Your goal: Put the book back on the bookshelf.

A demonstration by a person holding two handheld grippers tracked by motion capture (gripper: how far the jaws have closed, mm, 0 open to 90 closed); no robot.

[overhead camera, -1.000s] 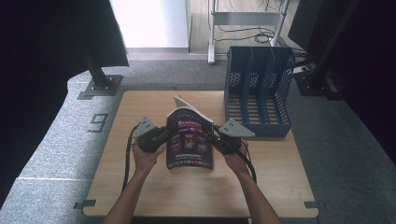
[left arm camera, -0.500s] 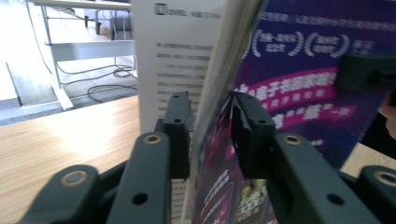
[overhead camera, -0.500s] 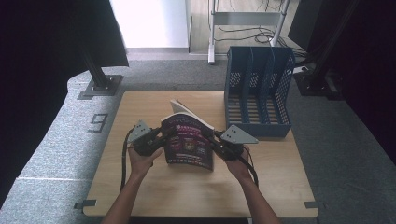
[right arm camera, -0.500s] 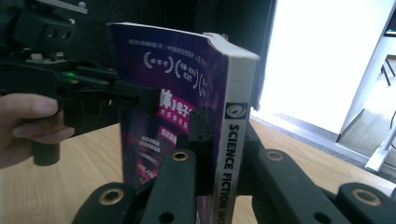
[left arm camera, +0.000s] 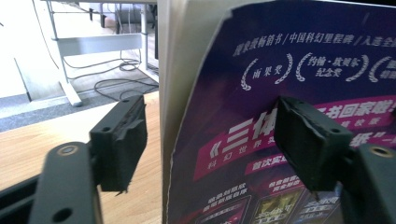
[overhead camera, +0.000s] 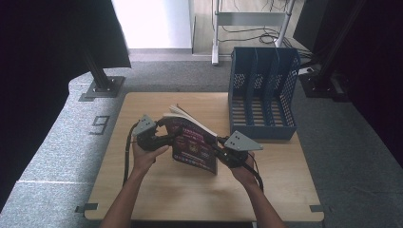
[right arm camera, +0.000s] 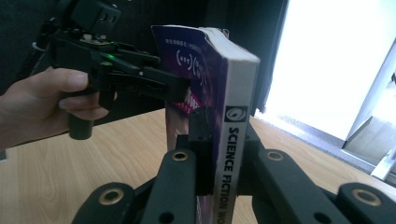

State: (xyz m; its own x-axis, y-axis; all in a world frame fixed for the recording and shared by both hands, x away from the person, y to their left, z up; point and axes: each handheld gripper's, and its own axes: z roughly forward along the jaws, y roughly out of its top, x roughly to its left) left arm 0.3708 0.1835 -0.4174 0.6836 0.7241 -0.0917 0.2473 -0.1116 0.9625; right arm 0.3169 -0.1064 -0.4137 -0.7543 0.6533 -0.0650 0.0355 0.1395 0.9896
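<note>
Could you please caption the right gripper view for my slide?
Right gripper clamps the book by its spine while the left gripper meets its cover.

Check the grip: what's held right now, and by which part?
The right gripper is clamped on the book at its spine edge. The left gripper straddles the opposite page edge; its jaws stand apart there, not closed on it.

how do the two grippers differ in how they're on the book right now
The right gripper is clamped shut on the book at its spine, pads flat on both covers. The left gripper has its jaws spread wide: one pad lies on the purple front cover, the other stands clear of the page edges. The right gripper takes the book's right side, the left its left side. Both are hand-held, with the book upright over the table.
</note>
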